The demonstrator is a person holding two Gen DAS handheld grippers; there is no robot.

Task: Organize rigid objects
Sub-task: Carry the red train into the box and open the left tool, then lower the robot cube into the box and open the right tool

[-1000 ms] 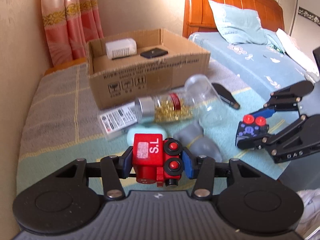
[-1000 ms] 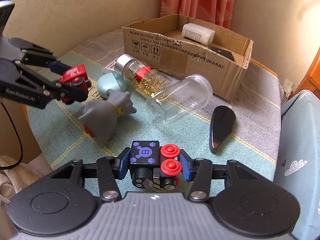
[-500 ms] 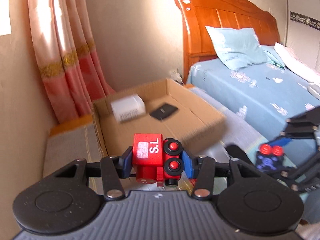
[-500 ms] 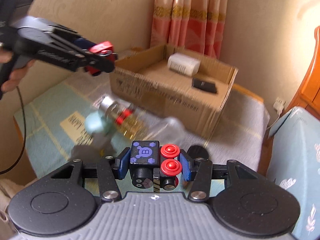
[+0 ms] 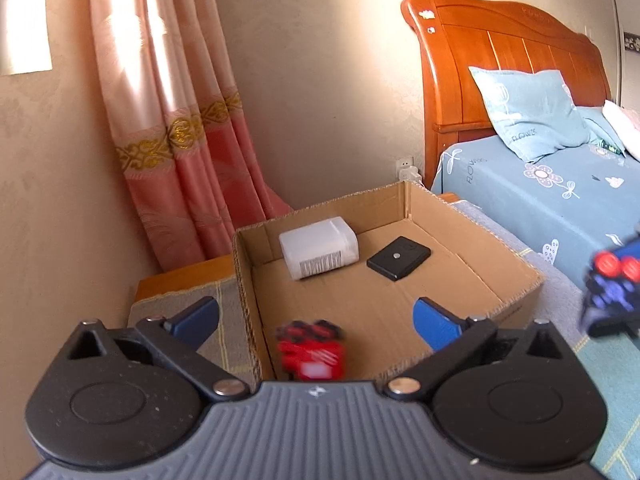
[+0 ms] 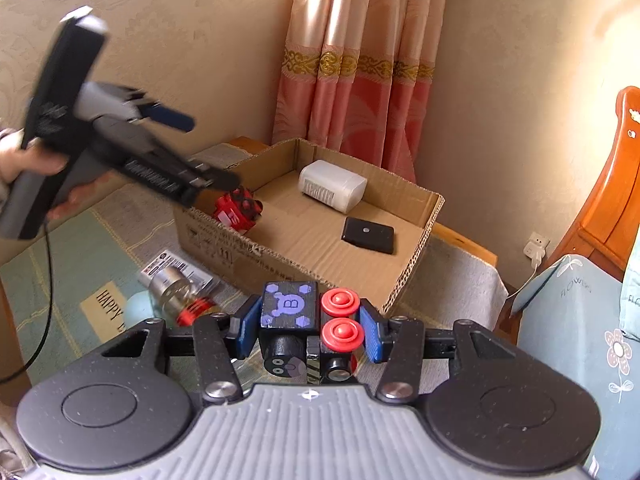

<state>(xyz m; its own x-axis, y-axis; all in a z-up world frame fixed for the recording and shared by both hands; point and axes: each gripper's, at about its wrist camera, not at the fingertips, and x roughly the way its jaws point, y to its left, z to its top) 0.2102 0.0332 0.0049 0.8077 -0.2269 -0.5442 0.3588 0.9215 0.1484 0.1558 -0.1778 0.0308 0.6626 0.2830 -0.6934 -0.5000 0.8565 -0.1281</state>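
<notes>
The left gripper (image 5: 314,322) has its jaws opening, wide apart now, with nothing pressed between the pads; the red toy (image 5: 311,354), blurred, sits below and between them, loose, over the near corner of the box (image 5: 516,276); whether it has landed on the floor of the box or is in mid-drop cannot be told. The right gripper (image 6: 308,330) is clamped on the black toy (image 6: 290,322), pads against both flanks, held short of the box's near wall.

To do this step well, as I judge it: the left should draw clear of the box mouth without clipping the corrugated rim; the right should carry its toy over the wall before letting go, aim for bare cardboard between the red toy (image 6: 236,210) and the black case (image 6: 368,234), and release low so the toy does not bounce or roll; the two tools should not cross.

Counted: two grippers; two toys, one red, one black; one box; inside it one white container (image 6: 332,186) and one black case, well apart from the red toy; outside it on the cloth one glass jar (image 6: 178,292), blurred, just beside a label card (image 6: 168,264) and a pale green thing (image 6: 138,306), half hidden; one hand (image 6: 28,164) in view on the left tool.
</notes>
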